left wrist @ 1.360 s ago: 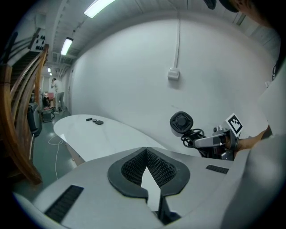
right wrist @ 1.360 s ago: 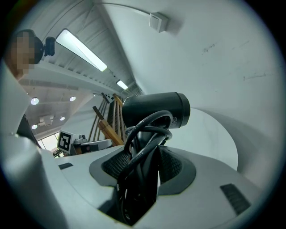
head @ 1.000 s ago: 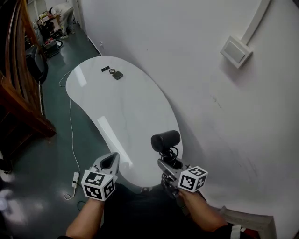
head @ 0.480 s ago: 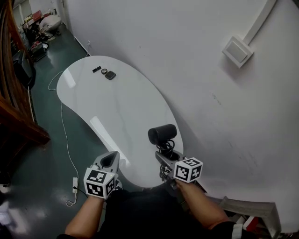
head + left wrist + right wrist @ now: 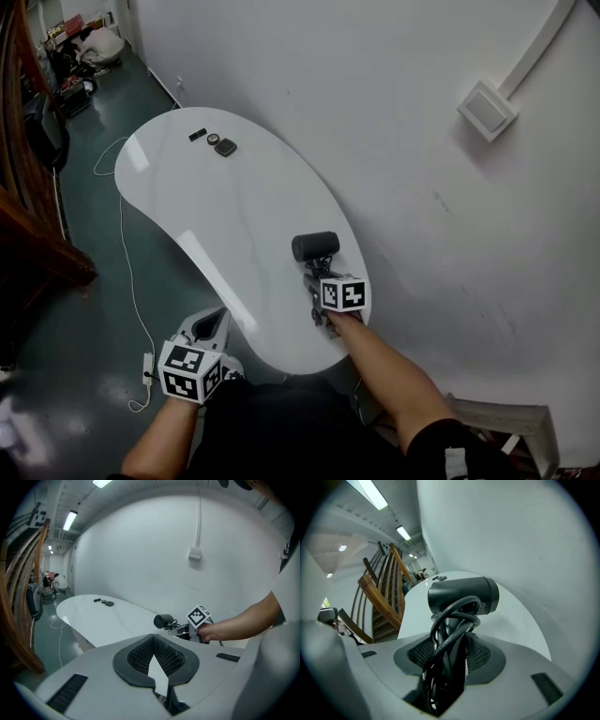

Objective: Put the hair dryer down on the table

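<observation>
Grey jaws, black ribbed pads [image 5: 138, 656], black-and-white marker cubes [image 5: 193, 369], dark sleeve [image 5: 433, 442].

The counter [image 5: 234, 216] is white, smooth and glossy, with pale streaks of reflected light. The dryer [image 5: 464, 595] looks like black plastic with a soft satin sheen. Its cord [image 5: 449, 634] is black, rubbery and slightly shiny. The left tongs [image 5: 153, 638] and right tongs [image 5: 451, 641] have matt grey plastic shells, and their pads [image 5: 136, 656] are black with a fine ribbed texture. The cube [image 5: 192, 369] carries flat black-and-white print. The wall [image 5: 394, 187] is matt white and faintly scuffed. The floor [image 5: 103, 309] is dark green and glossy. The rail [image 5: 382, 599] is brown varnished wood.
</observation>
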A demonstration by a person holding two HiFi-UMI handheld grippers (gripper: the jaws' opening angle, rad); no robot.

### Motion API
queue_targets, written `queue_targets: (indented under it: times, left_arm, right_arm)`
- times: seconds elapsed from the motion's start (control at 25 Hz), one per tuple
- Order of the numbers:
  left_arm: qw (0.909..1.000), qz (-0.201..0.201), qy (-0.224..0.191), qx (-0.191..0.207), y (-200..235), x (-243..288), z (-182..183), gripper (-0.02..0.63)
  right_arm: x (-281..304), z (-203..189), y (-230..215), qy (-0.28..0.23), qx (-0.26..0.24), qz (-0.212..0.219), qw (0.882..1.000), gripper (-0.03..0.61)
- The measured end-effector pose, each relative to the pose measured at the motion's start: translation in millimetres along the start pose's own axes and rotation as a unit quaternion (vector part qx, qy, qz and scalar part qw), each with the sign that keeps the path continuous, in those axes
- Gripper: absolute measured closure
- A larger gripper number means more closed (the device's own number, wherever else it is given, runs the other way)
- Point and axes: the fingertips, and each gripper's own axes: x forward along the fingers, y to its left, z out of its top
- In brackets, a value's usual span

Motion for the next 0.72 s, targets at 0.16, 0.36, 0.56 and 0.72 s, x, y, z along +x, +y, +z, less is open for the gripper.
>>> queue_targets:
  times: [0.16, 0.36, 0.56, 0.72]
  left_arm:
    - [0.9998, 0.014, 0.0, -0.01, 9.1, -11.1, -5.9, 0.603]
    - [0.9992, 0.032, 0.005, -0.022, 17.6, -24.6, -16.0, 0.603]
    - [0.9981, 0.049, 0.006, -0.036, 27.3, -36.0, -23.6, 0.603]
    - [0.9976, 0.054, 0.008, -0.043, 30.2, -40.2, -26.9, 0.603]
  right_arm:
    - [35.2, 8.5, -2.9, 0.023, 0.009, -0.017, 1.0, 0.39]
    - [63.0, 20.0, -2.3, 0.037, 0.024, -0.032, 0.999, 0.389]
    - [80.7, 32.3, 2.1, 0.036, 0.018, -0.045, 0.998, 0.389]
    - [89.8, 37.5, 1.1, 0.04, 0.007, -0.049, 0.998, 0.388]
